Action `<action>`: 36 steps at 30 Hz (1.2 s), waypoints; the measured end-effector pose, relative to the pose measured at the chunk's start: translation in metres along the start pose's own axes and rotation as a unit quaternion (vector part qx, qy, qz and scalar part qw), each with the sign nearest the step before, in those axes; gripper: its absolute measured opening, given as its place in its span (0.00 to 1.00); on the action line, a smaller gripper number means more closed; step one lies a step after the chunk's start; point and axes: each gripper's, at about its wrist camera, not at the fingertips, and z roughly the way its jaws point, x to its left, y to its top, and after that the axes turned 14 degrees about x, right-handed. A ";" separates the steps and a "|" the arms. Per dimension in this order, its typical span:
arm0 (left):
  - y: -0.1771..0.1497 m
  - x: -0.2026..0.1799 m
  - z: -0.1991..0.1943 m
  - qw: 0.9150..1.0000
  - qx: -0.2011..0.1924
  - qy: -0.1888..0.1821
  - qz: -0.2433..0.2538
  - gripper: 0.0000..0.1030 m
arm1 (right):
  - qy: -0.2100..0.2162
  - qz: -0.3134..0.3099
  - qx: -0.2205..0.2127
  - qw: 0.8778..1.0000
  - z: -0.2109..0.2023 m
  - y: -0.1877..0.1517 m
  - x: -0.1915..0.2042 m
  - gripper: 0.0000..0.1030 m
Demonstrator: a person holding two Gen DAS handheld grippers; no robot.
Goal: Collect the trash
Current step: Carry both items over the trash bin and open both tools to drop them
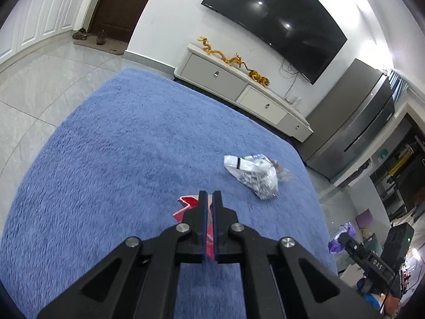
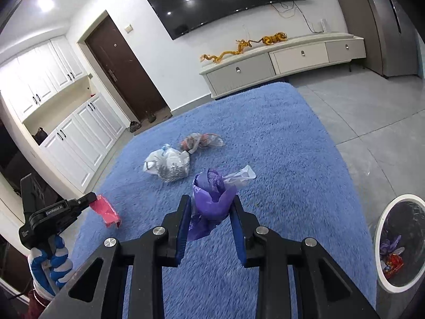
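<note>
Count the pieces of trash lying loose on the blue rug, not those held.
3: a white printed bag mid-rug, a clear bag with reddish contents behind it, a clear wrapper beyond the held purple bag. More may be hidden.

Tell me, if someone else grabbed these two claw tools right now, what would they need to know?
Left gripper: shut on a red wrapper.
Right gripper: closed around a purple bag.
Bin, on the floor to the right of the blue rug, already holds some trash.
Left on the rug: white crumpled bag, clear bag behind it, clear scrap.
Next, probably: drop both held pieces in the bin.
</note>
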 end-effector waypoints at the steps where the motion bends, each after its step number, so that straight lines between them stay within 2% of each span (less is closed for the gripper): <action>1: -0.004 0.000 -0.004 1.000 0.001 -0.002 0.002 0.02 | 0.000 -0.001 -0.002 1.000 -0.003 -0.002 0.002 0.26; 8: -0.018 -0.020 -0.029 0.999 -0.001 -0.024 0.033 0.02 | 0.001 -0.005 -0.013 1.000 -0.019 -0.016 0.008 0.26; 18: -0.019 -0.075 -0.050 0.995 -0.009 -0.044 0.088 0.01 | 0.004 -0.004 -0.023 1.000 -0.038 -0.029 -0.004 0.26; 36: -0.025 -0.144 -0.027 0.986 0.018 -0.061 0.155 0.01 | 0.000 0.027 -0.046 0.999 -0.065 -0.049 -0.030 0.26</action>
